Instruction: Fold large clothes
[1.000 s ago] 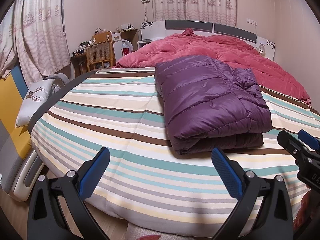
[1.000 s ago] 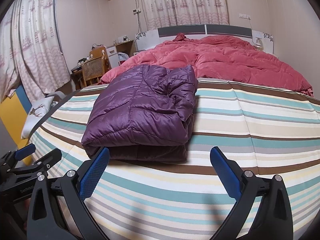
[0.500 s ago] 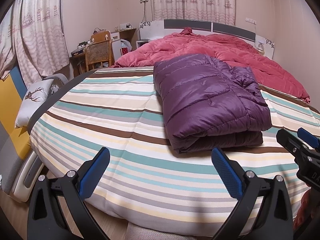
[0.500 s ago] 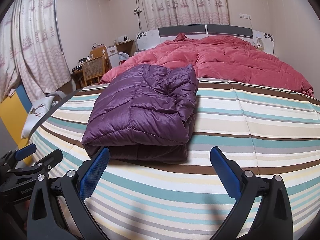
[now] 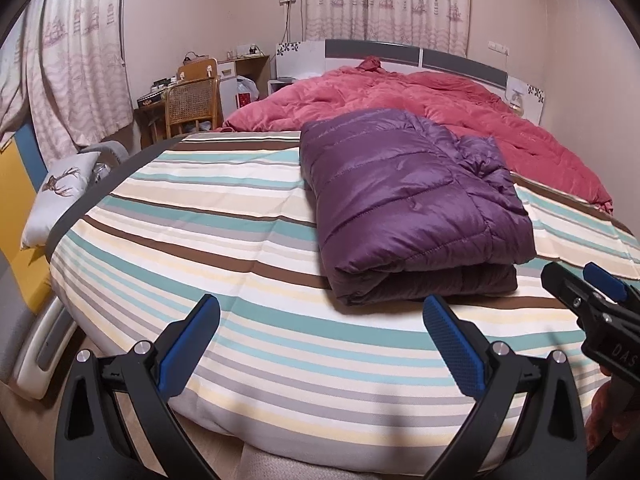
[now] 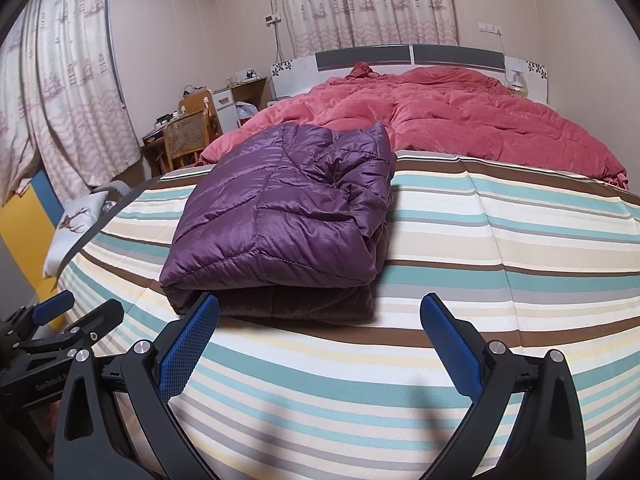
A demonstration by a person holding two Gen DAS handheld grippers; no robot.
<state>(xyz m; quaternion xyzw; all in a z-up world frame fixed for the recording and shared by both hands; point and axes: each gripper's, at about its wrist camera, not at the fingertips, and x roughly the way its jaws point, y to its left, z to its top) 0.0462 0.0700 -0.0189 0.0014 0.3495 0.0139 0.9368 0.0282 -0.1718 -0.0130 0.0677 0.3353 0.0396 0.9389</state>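
Note:
A purple quilted down jacket (image 5: 408, 204) lies folded in a thick rectangle on the striped bed sheet (image 5: 208, 216); it also shows in the right wrist view (image 6: 288, 216). My left gripper (image 5: 320, 344) is open and empty, held at the bed's near edge, short of the jacket and to its left. My right gripper (image 6: 316, 340) is open and empty, just short of the jacket's near fold. Each gripper shows at the edge of the other's view, the right one (image 5: 592, 300) and the left one (image 6: 60, 328).
A red duvet (image 5: 440, 112) is heaped at the head of the bed against the headboard (image 5: 400, 50). A wicker chair (image 5: 192, 104) and a desk stand at the far left. A deer-print pillow (image 5: 56, 196) lies left of the bed.
Both grippers stay open and almost still. The left view has shifted slightly, so the jacket sits a little lower and nearer in it.

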